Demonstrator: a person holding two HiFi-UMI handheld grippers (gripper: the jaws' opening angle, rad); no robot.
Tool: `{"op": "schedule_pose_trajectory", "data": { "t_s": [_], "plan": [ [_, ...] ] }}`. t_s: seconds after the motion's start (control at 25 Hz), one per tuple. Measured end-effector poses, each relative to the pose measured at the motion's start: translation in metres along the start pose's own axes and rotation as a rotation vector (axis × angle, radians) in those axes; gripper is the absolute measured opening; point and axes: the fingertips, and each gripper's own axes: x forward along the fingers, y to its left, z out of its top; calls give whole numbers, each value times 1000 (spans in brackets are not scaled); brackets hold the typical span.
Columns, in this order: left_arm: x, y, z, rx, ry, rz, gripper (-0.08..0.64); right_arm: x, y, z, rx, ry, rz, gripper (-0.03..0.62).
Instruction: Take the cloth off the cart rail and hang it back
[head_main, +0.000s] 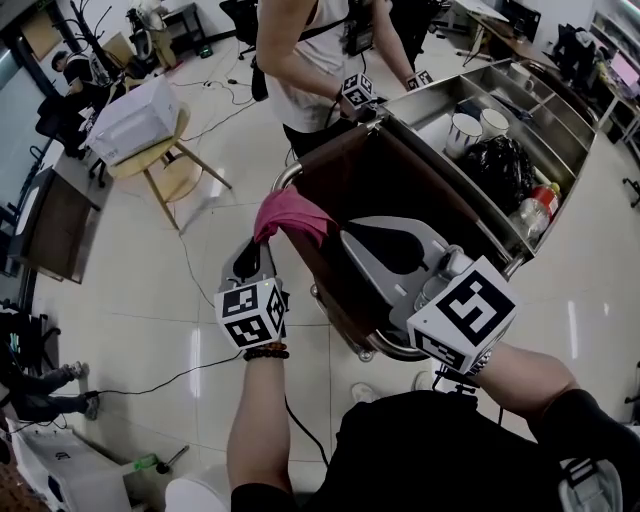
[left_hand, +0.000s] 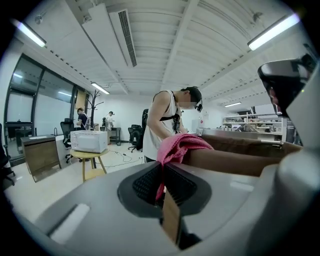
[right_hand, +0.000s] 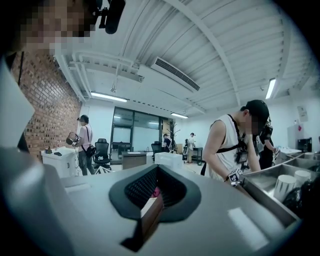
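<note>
The person wears a black shirt (head_main: 430, 450) with short sleeves, and a bracelet (head_main: 266, 351) of dark brown beads circles the left wrist just ahead of the shirt. The left gripper (head_main: 266, 243) and right gripper (head_main: 348, 234) are smooth grey shells with black ribbed pads (left_hand: 147, 182). Each carries a white cube (head_main: 250, 312) printed with black square markers, and a thin black cable (head_main: 298, 425) trails from the left one back beside the shirt.

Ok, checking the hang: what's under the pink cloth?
The pink cloth drapes over the brown cart rail; the left gripper pinches its hanging edge. The rail beneath is covered.
</note>
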Motion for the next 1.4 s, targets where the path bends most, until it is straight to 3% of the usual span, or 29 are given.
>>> {"op": "schedule_pose_trajectory", "data": {
  "t_s": [0.52,0.6,0.8,1.0,1.16,1.4],
  "plan": [
    [-63,-43,77,73,-171,106,14,-53,0,21,21,-63,101,0],
    [-76,-80,76,90,-198,130,14,-93,-8,16,28,-86,121,0],
    [-110,-227,66,159,-276,202,14,-241,-47,-3,35,-169,191,0],
    [-143,-346,35,207,-334,249,14,-357,-67,-45,35,-211,257,0],
    [-173,-400,33,230,-381,279,14,-402,-70,-59,46,-234,308,0],
    [-212,-448,46,267,-434,292,14,-428,-64,-60,68,-253,352,0]
  ]
}}
